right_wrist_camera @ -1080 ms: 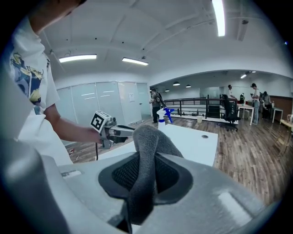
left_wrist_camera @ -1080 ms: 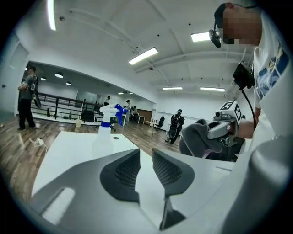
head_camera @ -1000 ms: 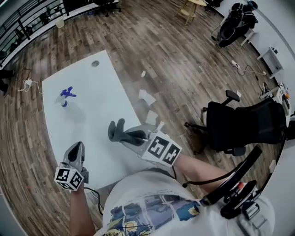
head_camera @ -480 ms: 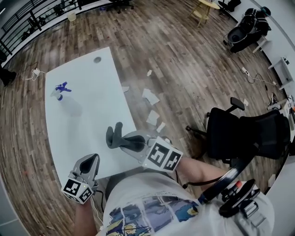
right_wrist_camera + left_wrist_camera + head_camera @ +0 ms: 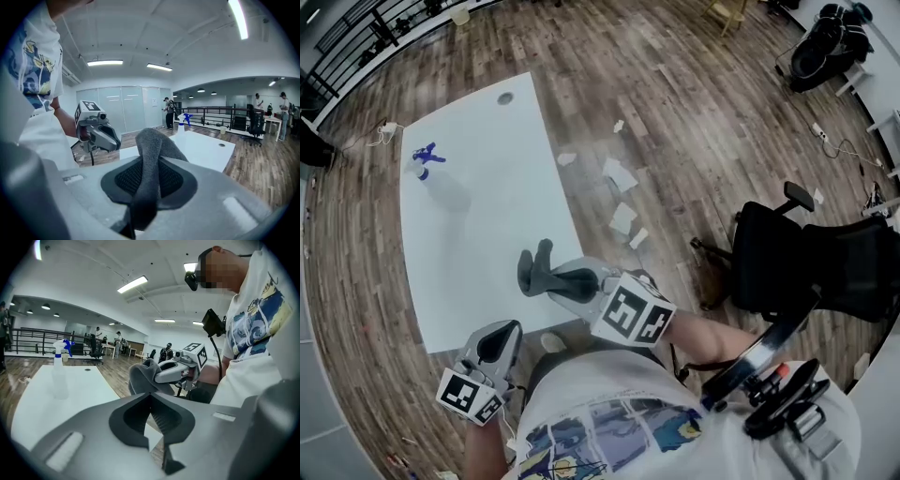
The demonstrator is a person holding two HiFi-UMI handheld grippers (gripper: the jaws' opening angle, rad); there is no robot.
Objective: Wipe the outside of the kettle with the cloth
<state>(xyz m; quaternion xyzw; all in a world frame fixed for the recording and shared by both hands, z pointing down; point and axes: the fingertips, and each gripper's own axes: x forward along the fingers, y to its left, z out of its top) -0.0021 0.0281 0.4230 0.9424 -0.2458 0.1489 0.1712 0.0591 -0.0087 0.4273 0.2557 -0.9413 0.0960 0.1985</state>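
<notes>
My right gripper (image 5: pixel 561 279) is shut on a grey cloth (image 5: pixel 534 270), which sticks out past the jaws over the near right corner of the white table (image 5: pixel 478 216). In the right gripper view the cloth (image 5: pixel 152 154) hangs folded between the jaws of the right gripper (image 5: pixel 146 190). My left gripper (image 5: pixel 501 333) is shut and holds nothing. It hangs just off the table's near edge, close to the person's body. In the left gripper view the left gripper (image 5: pixel 150 427) points toward the cloth (image 5: pixel 142 378) and the right gripper (image 5: pixel 174 371). No kettle shows in any view.
A clear spray bottle (image 5: pixel 427 171) with a blue head stands at the table's far left. The table has a round cable hole (image 5: pixel 505 97) at its far end. Paper scraps (image 5: pixel 619 174) lie on the wood floor to the right, and a black office chair (image 5: pixel 806 267) stands beyond them.
My left gripper has pulled back off the table toward the person's body. The right gripper with the cloth has shifted only a little near the table's corner.
</notes>
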